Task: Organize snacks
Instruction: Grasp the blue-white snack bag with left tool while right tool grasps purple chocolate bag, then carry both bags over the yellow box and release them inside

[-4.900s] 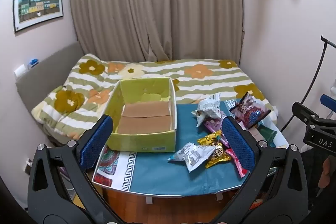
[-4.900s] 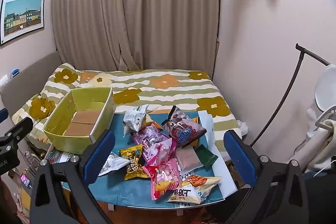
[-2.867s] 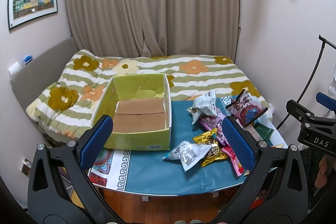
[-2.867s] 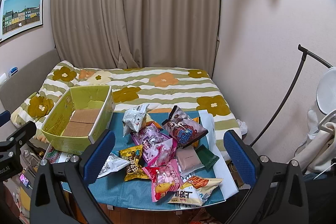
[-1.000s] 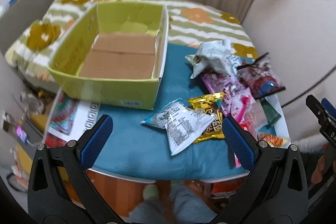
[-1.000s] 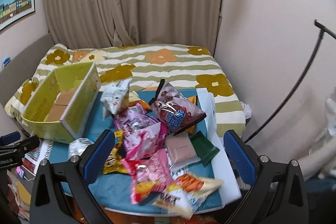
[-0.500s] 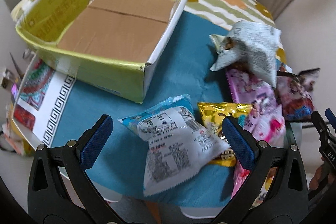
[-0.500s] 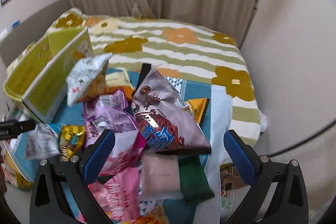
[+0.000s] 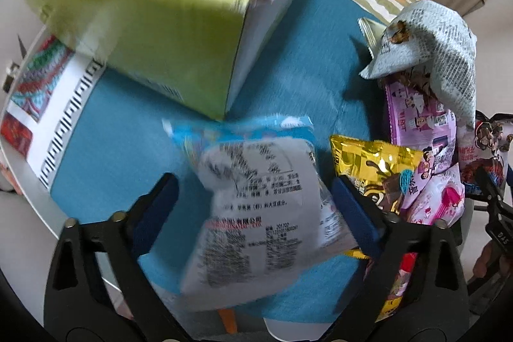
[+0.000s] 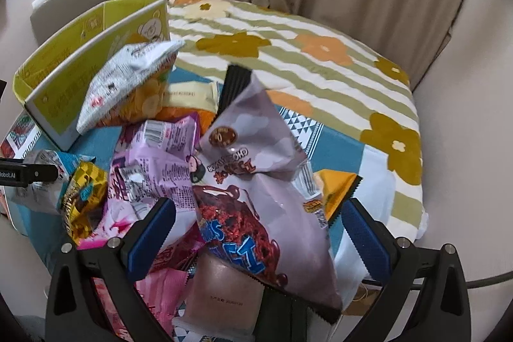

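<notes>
i find the green box (image 9: 166, 31) empty, every snack on the bench (image 9: 288, 60); left claw (image 9: 253, 210) closing around the white packet (image 9: 256, 213), right claw (image 10: 256, 229) open, holding nothing.

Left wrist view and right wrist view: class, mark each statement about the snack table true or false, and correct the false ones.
1. The yellow-green cardboard box holds no snacks. True.
2. The left gripper straddles a white and blue snack packet. True.
3. The tablecloth is red. False: it is teal blue.
4. The right gripper hangs over the box. False: it is over the big chocolate snack bag on the pile.
5. A gold packet lies beside the white and blue one. True.
</notes>
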